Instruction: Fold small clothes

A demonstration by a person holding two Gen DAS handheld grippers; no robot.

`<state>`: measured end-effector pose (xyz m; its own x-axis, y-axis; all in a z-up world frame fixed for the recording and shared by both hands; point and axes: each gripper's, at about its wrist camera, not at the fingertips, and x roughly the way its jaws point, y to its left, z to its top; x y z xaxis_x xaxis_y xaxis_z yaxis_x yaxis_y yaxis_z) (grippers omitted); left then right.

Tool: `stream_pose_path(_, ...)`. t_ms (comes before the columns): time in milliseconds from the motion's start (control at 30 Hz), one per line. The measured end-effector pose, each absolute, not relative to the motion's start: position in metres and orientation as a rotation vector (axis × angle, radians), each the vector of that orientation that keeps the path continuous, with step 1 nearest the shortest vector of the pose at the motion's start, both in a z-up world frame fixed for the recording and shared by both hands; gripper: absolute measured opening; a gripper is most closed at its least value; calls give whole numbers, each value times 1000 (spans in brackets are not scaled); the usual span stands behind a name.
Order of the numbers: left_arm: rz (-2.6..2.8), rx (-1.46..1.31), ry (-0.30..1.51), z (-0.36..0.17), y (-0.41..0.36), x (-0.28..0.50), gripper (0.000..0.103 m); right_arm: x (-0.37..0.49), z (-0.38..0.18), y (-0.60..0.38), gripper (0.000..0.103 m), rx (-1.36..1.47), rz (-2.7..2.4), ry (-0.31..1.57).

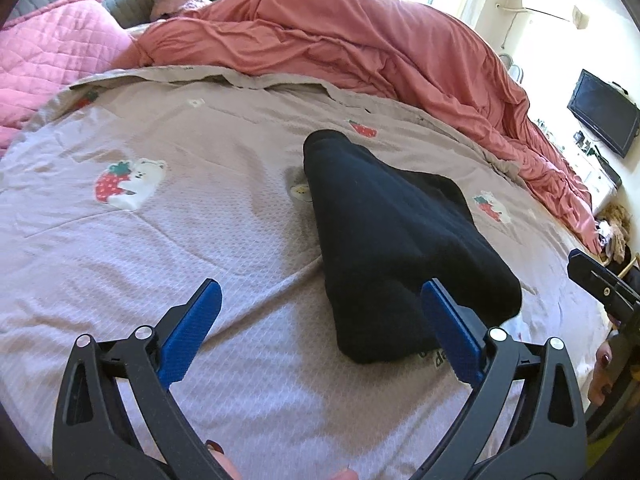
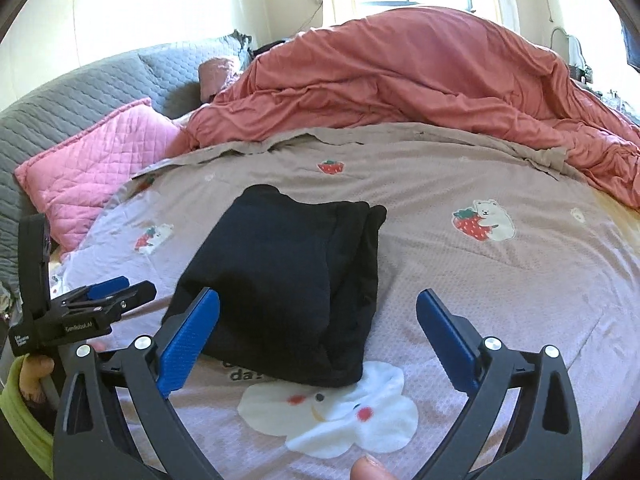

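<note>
While you look along your left gripper (image 1: 320, 312), its blue pads (image 1: 192, 332) stand spread wide with nothing pressed between them. The black folded garment (image 1: 384, 240) lies on the bed cover (image 1: 160, 248), just ahead of the gripper and towards its right pad, which overlaps the garment's near edge in the picture; whether they touch you cannot tell. The cover is a pale mauve with strawberry and bear prints (image 1: 128, 184). Behind it sits a rumpled salmon duvet (image 1: 360, 48), and a pink quilted pillow (image 1: 52, 56) lies at the far left. Your right gripper (image 1: 604, 292) shows at the right edge.

From your right gripper (image 2: 318, 312), the view is much the same: its blue pads (image 2: 448, 336) are released and wide apart, gripping nothing. The black folded garment (image 2: 288, 288) rests flat on the bed cover (image 2: 500, 280), just ahead and left of centre, its near corner lying over a white cloud-face print (image 2: 340, 416). Your left gripper (image 2: 108, 298) hovers at the left, beside the garment, apart from it.
</note>
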<state>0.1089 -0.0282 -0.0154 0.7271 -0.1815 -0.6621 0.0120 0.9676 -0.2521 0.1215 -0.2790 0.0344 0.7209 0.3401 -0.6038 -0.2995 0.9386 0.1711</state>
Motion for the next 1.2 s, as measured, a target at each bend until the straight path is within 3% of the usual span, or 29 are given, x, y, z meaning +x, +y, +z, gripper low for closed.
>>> stream_pose_path(400,-84,-212,779,-22,-39,55,93,68,13,-278,98,93,320,712)
stream_pose_path(1200,-87,-185,813,-30,-48,47,93,61,0,-271,98,81,305,757)
